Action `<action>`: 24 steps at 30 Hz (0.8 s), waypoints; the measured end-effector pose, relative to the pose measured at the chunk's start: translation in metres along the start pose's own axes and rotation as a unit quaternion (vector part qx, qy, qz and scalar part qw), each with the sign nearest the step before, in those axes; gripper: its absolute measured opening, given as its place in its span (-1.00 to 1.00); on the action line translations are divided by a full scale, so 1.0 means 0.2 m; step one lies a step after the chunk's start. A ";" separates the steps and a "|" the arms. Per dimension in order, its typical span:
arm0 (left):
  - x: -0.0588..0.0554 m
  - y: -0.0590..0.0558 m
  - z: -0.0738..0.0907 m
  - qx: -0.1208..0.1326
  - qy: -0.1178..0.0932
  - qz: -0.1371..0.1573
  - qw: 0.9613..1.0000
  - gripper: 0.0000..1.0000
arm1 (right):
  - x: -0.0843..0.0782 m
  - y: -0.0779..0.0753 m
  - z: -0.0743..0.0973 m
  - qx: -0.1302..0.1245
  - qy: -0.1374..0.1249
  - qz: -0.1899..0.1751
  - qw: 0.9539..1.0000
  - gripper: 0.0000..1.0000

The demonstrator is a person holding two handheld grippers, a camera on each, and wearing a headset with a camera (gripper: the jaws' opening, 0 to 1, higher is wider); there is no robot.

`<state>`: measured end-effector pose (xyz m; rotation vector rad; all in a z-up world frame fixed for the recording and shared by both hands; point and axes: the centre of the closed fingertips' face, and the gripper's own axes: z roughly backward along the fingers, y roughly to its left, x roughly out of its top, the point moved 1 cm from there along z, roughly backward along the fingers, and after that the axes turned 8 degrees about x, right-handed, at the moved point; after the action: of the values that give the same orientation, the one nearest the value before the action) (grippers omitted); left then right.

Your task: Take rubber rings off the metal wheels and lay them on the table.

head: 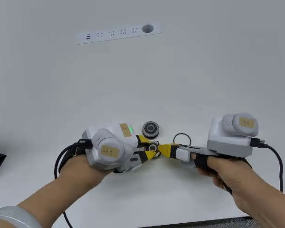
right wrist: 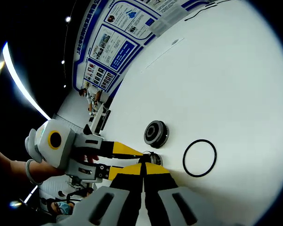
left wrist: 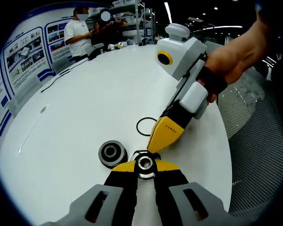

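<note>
While the left gripper clamps the wheel low over the table, the right gripper, seemingly pinched shut on its ring, should peel outward over the rim, steadily, toward the loose ring.

A white table is seen, with a white power strip laid flat on its far part. Poster boards framed in blue are hung along the wall, shelving racks are stood beyond the table, and ceiling light strips are lit overhead.

A lab hall: wall posters, shelving racks, white workbench.
</note>
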<state>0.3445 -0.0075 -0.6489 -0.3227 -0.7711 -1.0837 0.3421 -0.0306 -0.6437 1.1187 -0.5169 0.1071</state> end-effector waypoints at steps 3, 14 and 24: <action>0.00 0.00 0.00 0.000 0.000 -0.001 1.000 -0.75 | 0.00 0.01 0.00 0.003 0.001 0.001 1.000 -0.97; 0.00 0.00 0.00 0.000 0.001 -0.002 1.000 -0.75 | 0.01 0.06 0.01 0.017 -0.009 -0.002 1.000 -0.97; 0.00 -0.01 0.02 -0.001 -0.014 0.005 1.000 -0.72 | 0.00 0.03 0.01 0.001 -0.010 -0.004 1.000 -0.97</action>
<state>0.3420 -0.0065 -0.6460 -0.3441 -0.7914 -1.0730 0.3401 -0.0307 -0.6376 1.1239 -0.5306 0.0888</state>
